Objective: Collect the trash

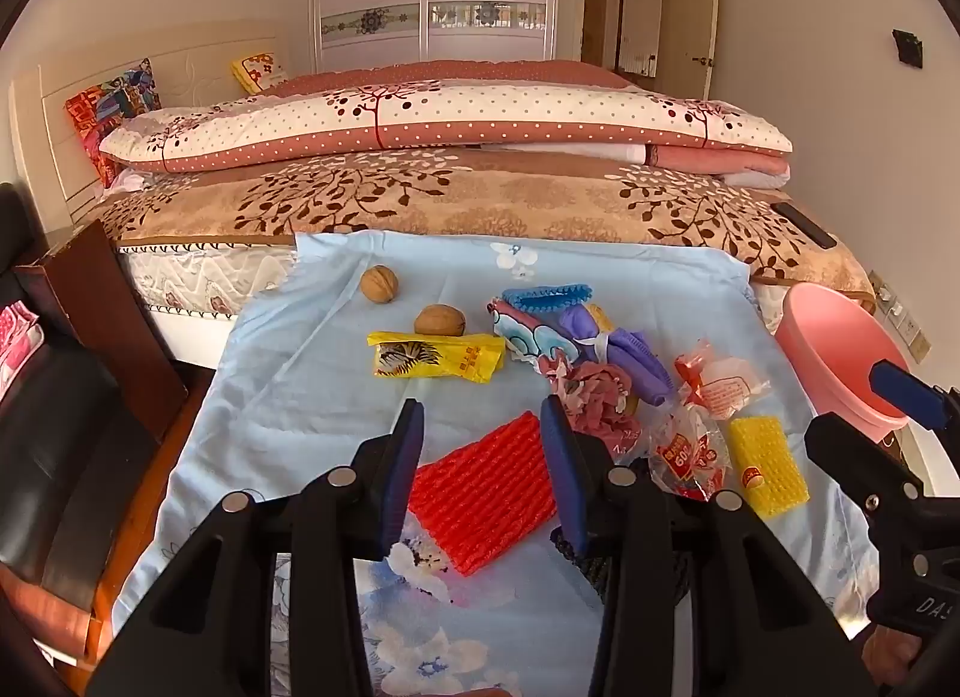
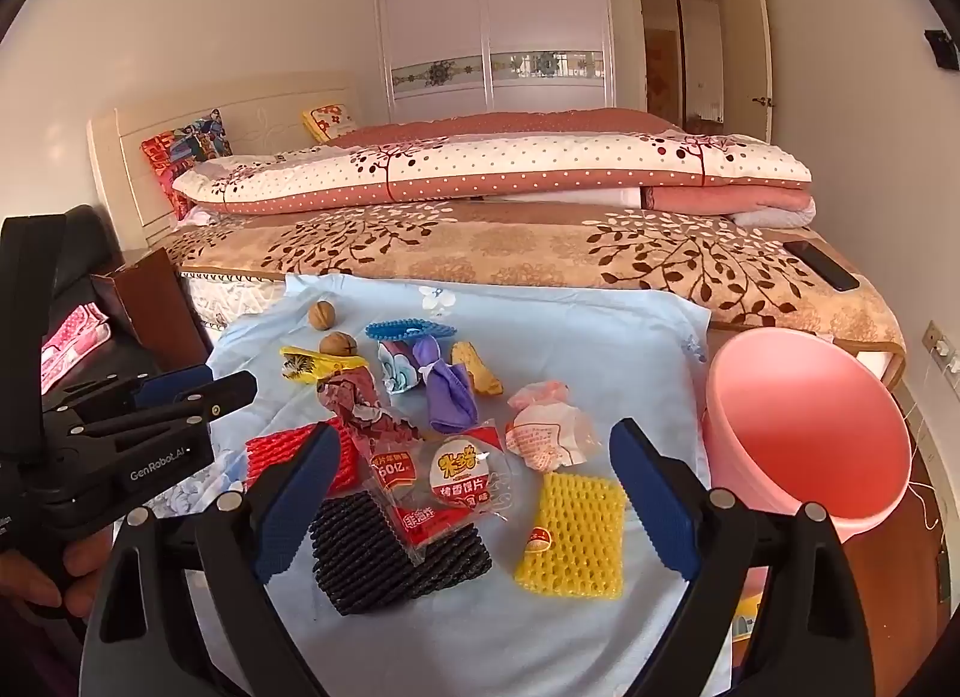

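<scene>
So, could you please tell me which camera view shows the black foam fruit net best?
The right wrist view: the black foam fruit net lies mostly exposed there. The left wrist view shows only a sliver behind a gripper finger.

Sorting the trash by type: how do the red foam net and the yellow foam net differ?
The red net has ribbed ridges; the yellow net has open honeycomb holes. The yellow net carries a small sticker; none shows on the red. The red net lies under the left gripper, the yellow nearer the pink bin. Both lie flat on the blue cloth.
</scene>
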{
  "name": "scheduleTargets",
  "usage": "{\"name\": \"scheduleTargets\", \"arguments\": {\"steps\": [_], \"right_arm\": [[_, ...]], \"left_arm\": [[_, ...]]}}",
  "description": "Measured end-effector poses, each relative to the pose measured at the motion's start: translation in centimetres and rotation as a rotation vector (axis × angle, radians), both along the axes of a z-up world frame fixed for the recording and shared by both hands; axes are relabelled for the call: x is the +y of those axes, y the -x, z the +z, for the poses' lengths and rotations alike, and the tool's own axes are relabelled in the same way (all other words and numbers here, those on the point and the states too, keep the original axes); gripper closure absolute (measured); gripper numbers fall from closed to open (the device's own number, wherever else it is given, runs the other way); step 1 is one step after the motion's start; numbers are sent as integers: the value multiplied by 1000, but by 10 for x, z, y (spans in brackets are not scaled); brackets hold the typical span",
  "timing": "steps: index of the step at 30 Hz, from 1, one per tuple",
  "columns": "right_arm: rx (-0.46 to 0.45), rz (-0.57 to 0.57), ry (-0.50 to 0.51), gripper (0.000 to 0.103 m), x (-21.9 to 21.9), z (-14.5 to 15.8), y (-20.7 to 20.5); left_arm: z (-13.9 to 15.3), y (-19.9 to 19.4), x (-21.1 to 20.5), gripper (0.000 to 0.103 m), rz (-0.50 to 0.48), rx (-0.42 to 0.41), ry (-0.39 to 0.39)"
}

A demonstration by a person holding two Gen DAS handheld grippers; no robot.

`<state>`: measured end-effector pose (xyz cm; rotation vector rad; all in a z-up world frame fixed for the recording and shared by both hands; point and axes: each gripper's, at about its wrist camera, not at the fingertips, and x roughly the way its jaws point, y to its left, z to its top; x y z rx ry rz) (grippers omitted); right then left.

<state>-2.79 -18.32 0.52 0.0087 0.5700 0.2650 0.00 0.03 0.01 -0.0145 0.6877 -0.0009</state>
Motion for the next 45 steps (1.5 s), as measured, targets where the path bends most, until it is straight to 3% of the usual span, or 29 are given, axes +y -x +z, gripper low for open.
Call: {"name": "scheduleTargets", "arguments": {"steps": [45], "right_arm": [[-17,-32,9,13,-1,1,4]], "left_arm": [[8,10,-1,62,-2,-42,1]]}}
